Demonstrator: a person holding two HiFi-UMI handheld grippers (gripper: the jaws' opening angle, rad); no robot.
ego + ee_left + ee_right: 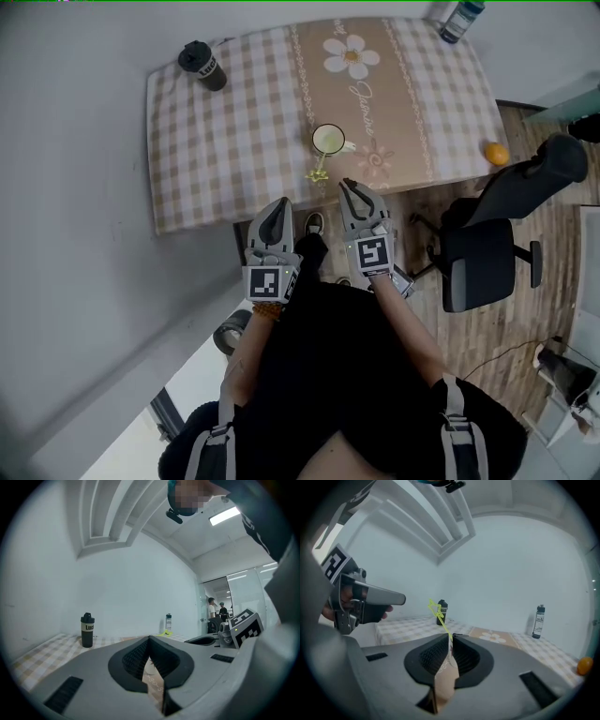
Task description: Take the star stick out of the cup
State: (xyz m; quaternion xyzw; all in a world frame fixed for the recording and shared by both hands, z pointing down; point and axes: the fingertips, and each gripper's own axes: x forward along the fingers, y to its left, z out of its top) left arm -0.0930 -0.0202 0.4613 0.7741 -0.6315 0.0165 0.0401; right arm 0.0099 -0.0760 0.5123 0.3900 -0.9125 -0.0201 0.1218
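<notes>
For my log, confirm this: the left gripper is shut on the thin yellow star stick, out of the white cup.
Not quite. The right gripper, not the left gripper, is shut on the thin yellow star stick; the right gripper view shows it. The stick is out of the white cup.

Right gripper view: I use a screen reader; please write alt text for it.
The right gripper pinches the stem of a yellow star stick above a checked tablecloth. A dark bottle stands behind it; the left gripper shows at left.

Yellow star stick [317, 175], tilted, beside pale cup [328, 141]
</notes>
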